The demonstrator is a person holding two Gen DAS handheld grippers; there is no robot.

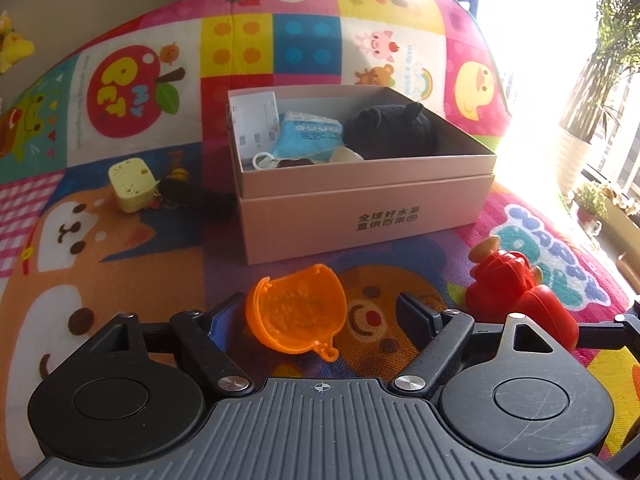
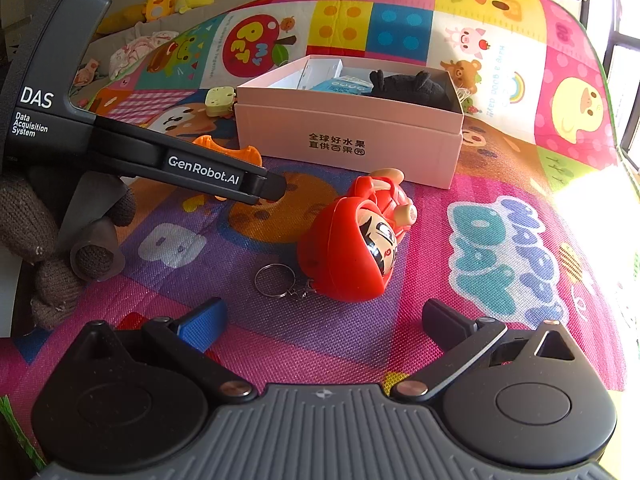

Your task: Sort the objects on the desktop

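Left gripper (image 1: 320,308) jaws spread around orange shell (image 1: 296,316), not pinching it. Right gripper (image 2: 324,320) jaws apart, nothing between, red doll (image 2: 356,240) ahead near pink box (image 2: 348,132).

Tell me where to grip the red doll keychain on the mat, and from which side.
Grip the red doll across its rounded hood, probably from above with the right gripper, whose open jaws already face it. It lies tipped on its side on the mat; the hood is the widest, smoothest part. Avoid the thin key ring trailing toward the gripper.
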